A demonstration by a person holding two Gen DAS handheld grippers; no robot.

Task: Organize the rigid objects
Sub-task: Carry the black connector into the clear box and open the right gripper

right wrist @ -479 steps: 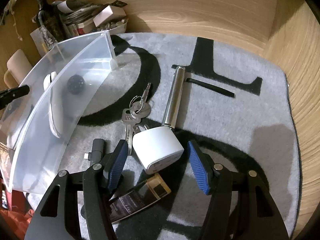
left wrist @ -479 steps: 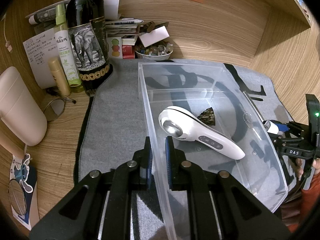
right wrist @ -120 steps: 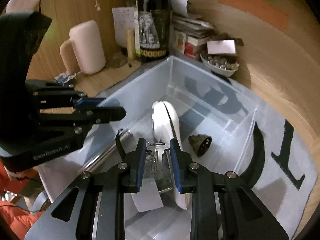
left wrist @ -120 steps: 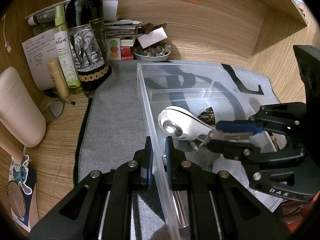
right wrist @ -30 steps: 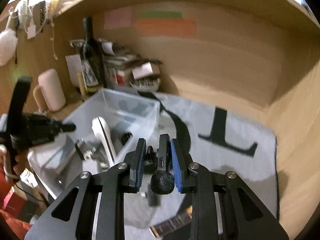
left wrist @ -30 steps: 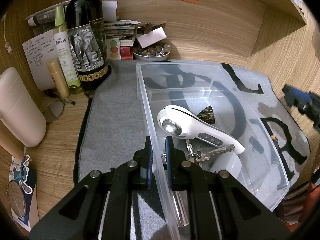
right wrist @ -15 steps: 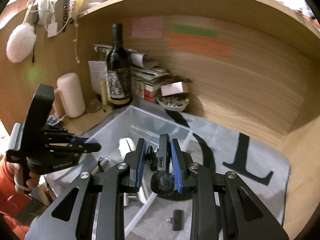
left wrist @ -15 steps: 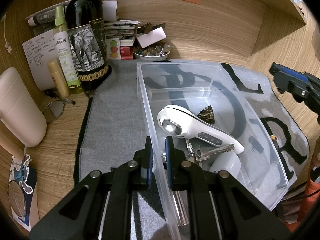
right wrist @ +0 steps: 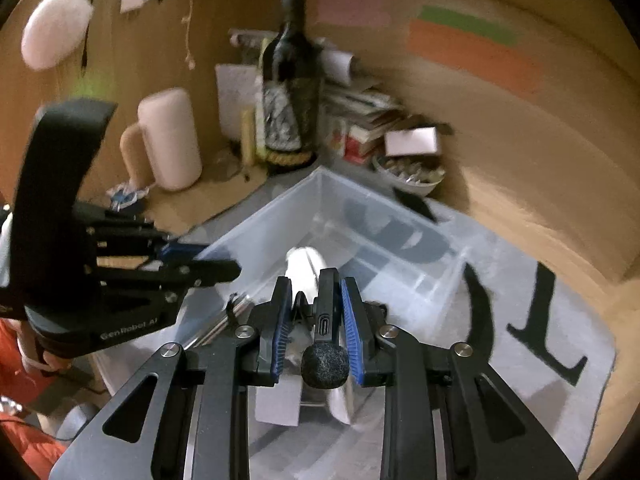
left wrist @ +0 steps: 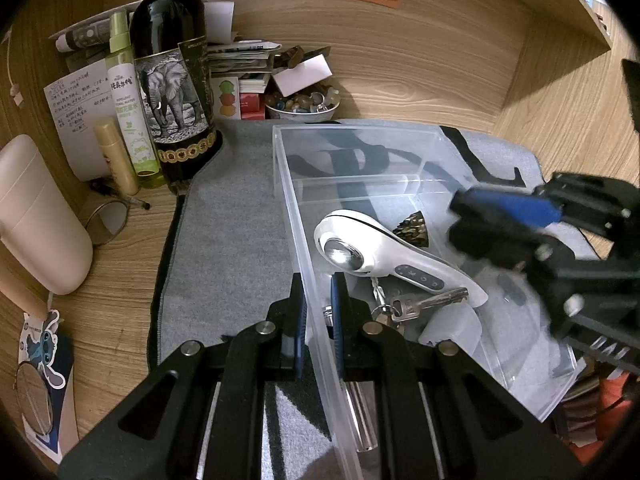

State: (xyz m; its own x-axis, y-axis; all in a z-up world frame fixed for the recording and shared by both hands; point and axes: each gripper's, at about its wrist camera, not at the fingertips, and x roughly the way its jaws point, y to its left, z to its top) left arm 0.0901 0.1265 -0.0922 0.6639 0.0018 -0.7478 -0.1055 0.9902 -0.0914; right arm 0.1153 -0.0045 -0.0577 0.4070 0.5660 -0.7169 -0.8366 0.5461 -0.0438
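Heads up: your right gripper (right wrist: pixel 313 320) is clamped on that little black mic (right wrist: pixel 325 340), right above the clear bin (left wrist: pixel 400 132). Let go this high and it could bounce off the white handheld device (left wrist: pixel 384 256) inside. Your left gripper (left wrist: pixel 318 320) is pinched shut on the bin's near wall. Readable bits: "GenRobot AI" and "DAS" on the grippers.

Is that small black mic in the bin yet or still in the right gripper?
Still out: the right gripper is clamped on the black mic above the clear bin.
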